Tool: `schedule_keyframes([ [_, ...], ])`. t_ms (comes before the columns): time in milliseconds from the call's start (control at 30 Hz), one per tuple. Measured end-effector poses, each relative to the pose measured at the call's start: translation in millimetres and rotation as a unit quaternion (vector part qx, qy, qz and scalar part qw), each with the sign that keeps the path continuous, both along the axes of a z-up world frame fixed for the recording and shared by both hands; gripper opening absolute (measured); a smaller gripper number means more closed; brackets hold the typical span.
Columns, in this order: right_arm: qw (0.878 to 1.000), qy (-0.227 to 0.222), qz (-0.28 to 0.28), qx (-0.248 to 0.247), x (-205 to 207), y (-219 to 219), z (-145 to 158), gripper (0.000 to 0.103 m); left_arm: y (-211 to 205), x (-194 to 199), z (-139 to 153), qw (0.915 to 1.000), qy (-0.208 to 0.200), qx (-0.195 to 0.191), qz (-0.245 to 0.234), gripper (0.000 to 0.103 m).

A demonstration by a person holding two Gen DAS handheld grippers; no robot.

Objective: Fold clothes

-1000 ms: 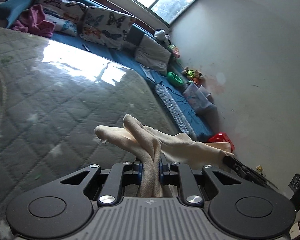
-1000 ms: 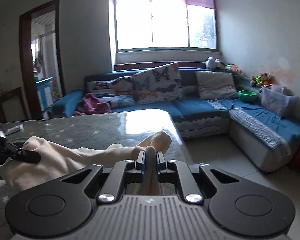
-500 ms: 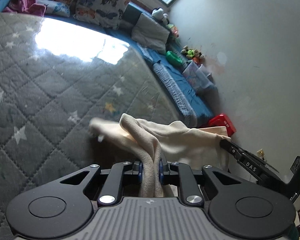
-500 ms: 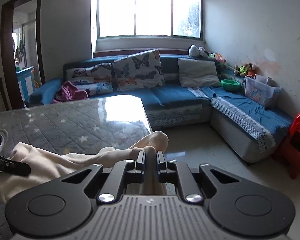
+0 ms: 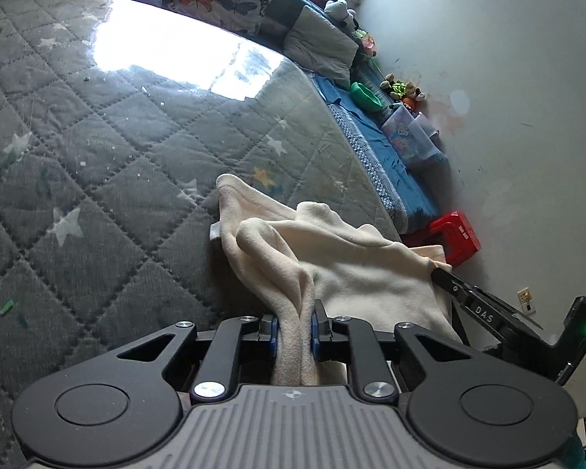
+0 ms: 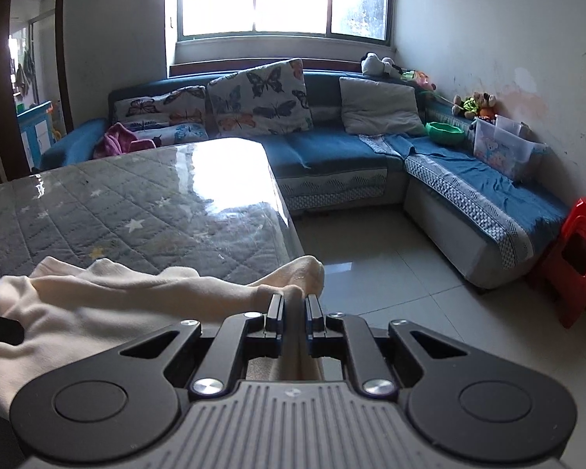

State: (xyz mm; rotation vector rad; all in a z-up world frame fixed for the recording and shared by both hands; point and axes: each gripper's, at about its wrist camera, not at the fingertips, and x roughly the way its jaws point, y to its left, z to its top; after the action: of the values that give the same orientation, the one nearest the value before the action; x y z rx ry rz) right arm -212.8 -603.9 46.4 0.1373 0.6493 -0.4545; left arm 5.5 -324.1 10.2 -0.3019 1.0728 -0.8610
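A cream fleece garment (image 5: pixel 355 269) hangs between both grippers over the near right part of the quilted grey table (image 5: pixel 97 148). My left gripper (image 5: pixel 295 322) is shut on a bunched fold of it. My right gripper (image 6: pixel 295 308) is shut on another edge of the garment (image 6: pixel 97 305), near the table's right edge (image 6: pixel 281 211). The right gripper's finger (image 5: pixel 472 305) shows in the left wrist view at the cloth's far end. The left gripper's tip (image 6: pixel 0 328) shows at the left edge of the right wrist view.
A blue corner sofa (image 6: pixel 351 156) with butterfly cushions stands beyond the table. A red plastic stool (image 6: pixel 578 258) stands on the tiled floor to the right. A clear storage box (image 6: pixel 504 148) and a green bowl (image 6: pixel 445 133) sit on the sofa.
Both grippers have moved down and forward with the garment; it now hangs lower, close over the table top. Both stay shut on it.
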Motion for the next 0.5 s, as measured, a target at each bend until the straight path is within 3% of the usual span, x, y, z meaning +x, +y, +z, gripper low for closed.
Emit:
schedule_keyframes([
  [300, 1.0, 0.011, -0.013, 0.002, 5.5, -1.5, -6.7, 0.016, -1.6, -5.7, 7.9, 0.9993, -0.03, 0.02, -0.005, 0.024],
  [367, 1.0, 0.006, -0.01, -0.003, 4.1, 2.1, -1.4, 0.016, -1.9, -7.8, 11.4, 0.9986, -0.044, 0.029, -0.006, 0.031],
  [500, 1.0, -0.004, 0.008, 0.0, 7.0, 12.1, 6.9, 0.017, -1.4, -9.9, 14.6, 0.9973, -0.061, 0.041, -0.003, 0.036],
])
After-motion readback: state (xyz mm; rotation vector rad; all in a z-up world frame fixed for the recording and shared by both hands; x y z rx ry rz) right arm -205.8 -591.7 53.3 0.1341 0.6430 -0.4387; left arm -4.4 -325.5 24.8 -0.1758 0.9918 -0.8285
